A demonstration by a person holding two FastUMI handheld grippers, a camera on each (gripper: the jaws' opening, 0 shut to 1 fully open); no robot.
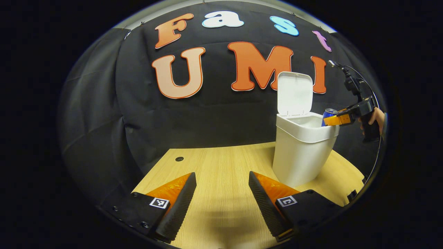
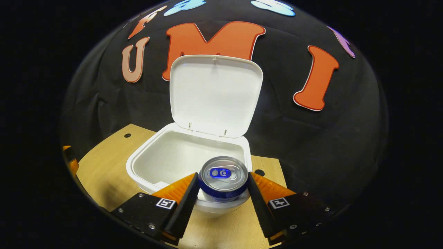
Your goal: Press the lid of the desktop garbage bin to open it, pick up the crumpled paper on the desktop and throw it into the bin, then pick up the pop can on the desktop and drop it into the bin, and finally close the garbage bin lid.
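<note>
The white desktop bin (image 1: 301, 152) stands on the wooden table at the right of the left gripper view, its lid (image 1: 294, 93) upright and open. In the right gripper view the bin's mouth (image 2: 166, 162) gapes below its raised lid (image 2: 214, 95). My right gripper (image 2: 223, 188) is shut on a blue pop can (image 2: 224, 177), held over the bin's near rim with its silver top facing the camera. From the left gripper view, that gripper (image 1: 341, 119) and the can (image 1: 328, 114) hang at the bin's right rim, held by a hand (image 1: 375, 119). My left gripper (image 1: 222, 185) hovers open over bare table, left of the bin.
The wooden table (image 1: 221, 162) ends at the black cloth wall behind the bin. A small dark hole (image 1: 179, 159) sits near its back left corner. In the right gripper view, another hole (image 2: 259, 172) lies right of the bin.
</note>
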